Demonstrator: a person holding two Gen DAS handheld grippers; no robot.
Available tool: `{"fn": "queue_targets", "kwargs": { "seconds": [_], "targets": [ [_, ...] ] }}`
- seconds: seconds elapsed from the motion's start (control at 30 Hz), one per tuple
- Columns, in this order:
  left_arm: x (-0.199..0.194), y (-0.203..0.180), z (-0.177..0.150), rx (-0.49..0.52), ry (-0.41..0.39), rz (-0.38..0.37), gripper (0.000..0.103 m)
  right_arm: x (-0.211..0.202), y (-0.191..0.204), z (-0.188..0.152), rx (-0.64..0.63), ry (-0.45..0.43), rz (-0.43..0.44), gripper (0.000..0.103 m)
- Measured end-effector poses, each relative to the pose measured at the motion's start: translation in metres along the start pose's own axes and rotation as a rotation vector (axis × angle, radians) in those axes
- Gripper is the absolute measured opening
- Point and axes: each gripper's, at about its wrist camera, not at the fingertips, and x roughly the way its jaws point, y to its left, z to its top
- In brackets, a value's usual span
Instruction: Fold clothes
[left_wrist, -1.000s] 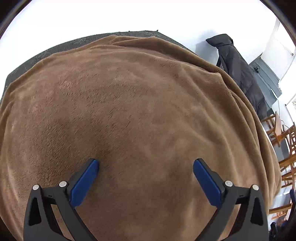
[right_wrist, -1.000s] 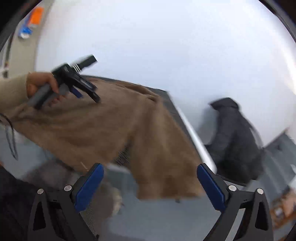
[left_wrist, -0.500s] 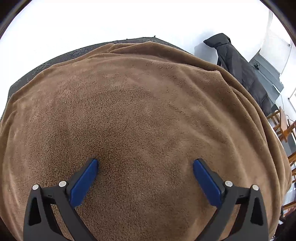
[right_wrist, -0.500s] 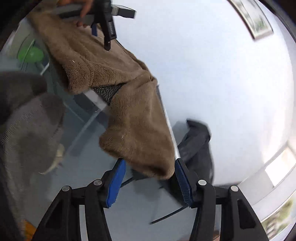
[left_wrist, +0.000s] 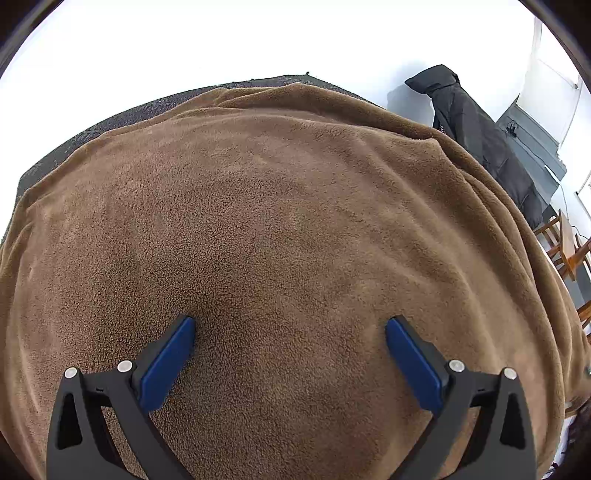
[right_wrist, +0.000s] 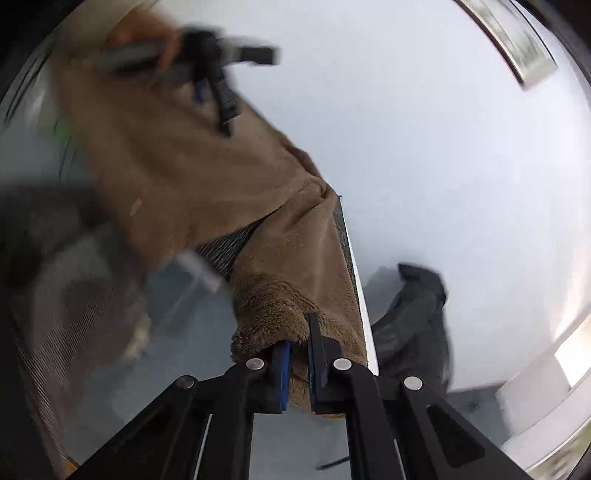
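A brown fleece cloth (left_wrist: 280, 221) lies spread over a dark table mat (left_wrist: 110, 123) and fills most of the left wrist view. My left gripper (left_wrist: 290, 321) is open just over the cloth, its blue pads wide apart with nothing pinched between them. In the right wrist view a corner of the same fleece (right_wrist: 273, 314) hangs over the table edge (right_wrist: 364, 314). My right gripper (right_wrist: 299, 339) is shut on that corner. The left gripper (right_wrist: 218, 107) shows blurred at the top left, held by a hand (right_wrist: 147, 37) above the cloth.
A black coat (left_wrist: 480, 140) hangs against the white wall beyond the table's right end, also seen as the dark coat (right_wrist: 417, 317). Wooden chairs (left_wrist: 565, 251) stand at the far right. A grey blurred mass (right_wrist: 74, 295) fills the lower left beside the table.
My right gripper rolled, moved in on the hanging fleece corner and closed on it. The left gripper stayed open over the cloth, hardly moving.
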Motion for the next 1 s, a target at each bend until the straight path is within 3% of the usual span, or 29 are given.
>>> {"fn": "queue_targets", "kwargs": {
  "seconds": [0.07,0.23,0.37,0.5,0.67,0.77,1.0],
  "targets": [
    [0.000,0.000,0.000,0.000,0.000,0.001,0.103,-0.004,-0.037,0.013,0.162,-0.012,0.032,0.007],
    [0.001,-0.001,0.001,0.001,0.000,0.003,0.103,-0.009,-0.137,0.029,0.498,-0.089,0.017,0.007],
    [0.001,-0.002,0.001,0.001,-0.001,0.002,0.103,0.001,-0.198,0.034,0.688,-0.133,0.000,0.007],
    [0.001,-0.001,0.000,0.000,-0.003,-0.001,0.103,0.017,-0.245,0.035,0.814,-0.158,-0.078,0.007],
    [0.002,0.000,0.001,0.002,-0.002,0.000,0.103,0.038,-0.288,0.023,0.916,-0.151,-0.211,0.007],
    [0.003,0.000,0.001,0.004,-0.002,0.003,0.103,0.047,-0.297,0.020,0.942,-0.135,-0.247,0.007],
    [0.003,0.000,0.001,0.005,-0.002,0.005,0.103,0.069,-0.312,0.036,0.878,-0.189,-0.413,0.007]
  ]
}}
